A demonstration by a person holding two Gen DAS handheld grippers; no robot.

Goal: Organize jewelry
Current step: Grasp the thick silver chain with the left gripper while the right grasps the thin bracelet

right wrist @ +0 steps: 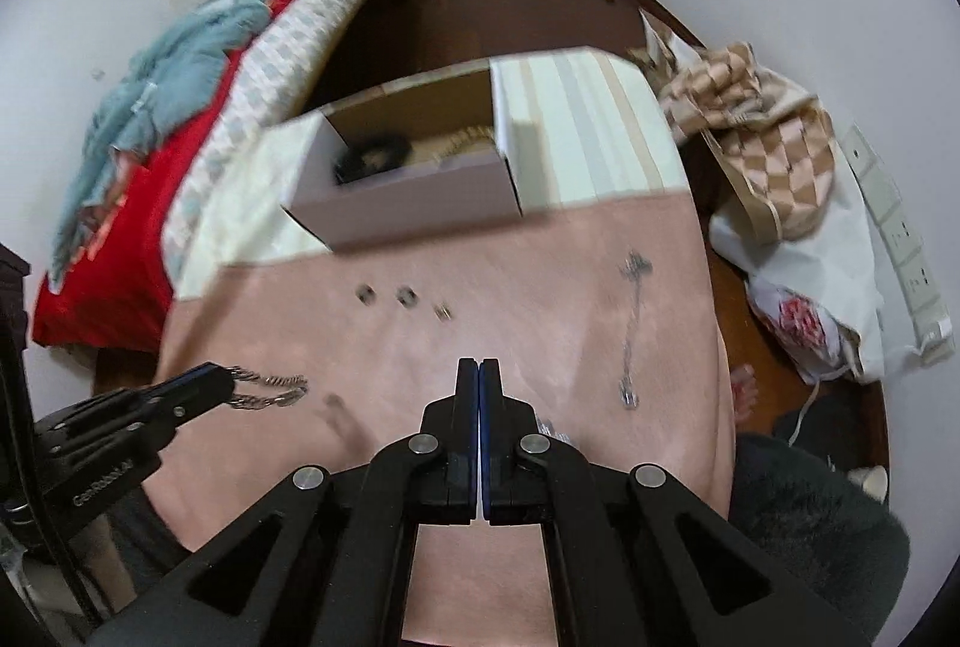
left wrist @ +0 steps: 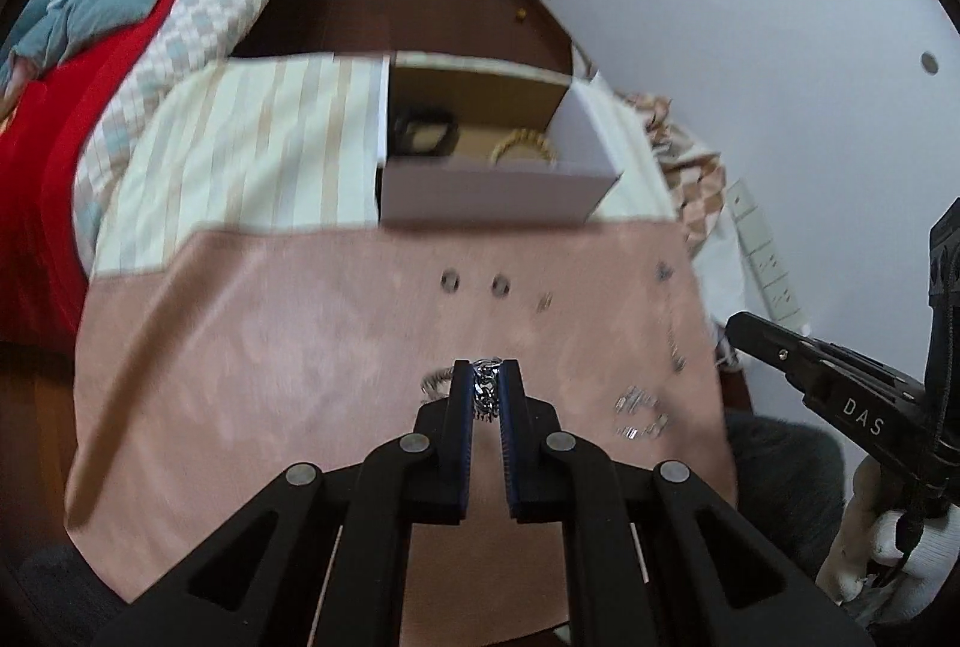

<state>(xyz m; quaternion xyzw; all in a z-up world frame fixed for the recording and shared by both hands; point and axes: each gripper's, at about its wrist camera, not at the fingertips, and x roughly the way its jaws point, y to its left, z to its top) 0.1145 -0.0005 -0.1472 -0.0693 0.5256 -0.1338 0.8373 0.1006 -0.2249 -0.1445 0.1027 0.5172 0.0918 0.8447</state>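
My left gripper (left wrist: 486, 368) is shut on a silver chain bracelet (left wrist: 487, 386), held over the pink cloth (left wrist: 270, 347); the bracelet (right wrist: 270, 388) hangs from it (right wrist: 225, 377) in the right wrist view. My right gripper (right wrist: 479, 365) is shut and empty above the cloth (right wrist: 510, 287); it also shows in the left wrist view (left wrist: 735, 326). An open cardboard box (left wrist: 498, 194) at the back holds a black band (left wrist: 423, 134) and a gold bracelet (left wrist: 521, 147). Two rings (left wrist: 449, 281) (left wrist: 499, 285), a small clip (left wrist: 545, 303), a thin necklace (right wrist: 630, 323) and silver pieces (left wrist: 639, 410) lie on the cloth.
A striped cream cloth (left wrist: 252, 149) covers the table's far part. A bed with red and blue-grey bedding (left wrist: 90, 47) is on the left. A checkered bag (right wrist: 762, 137), a white plastic bag (right wrist: 798, 287) and a power strip (right wrist: 894, 233) lie on the right floor.
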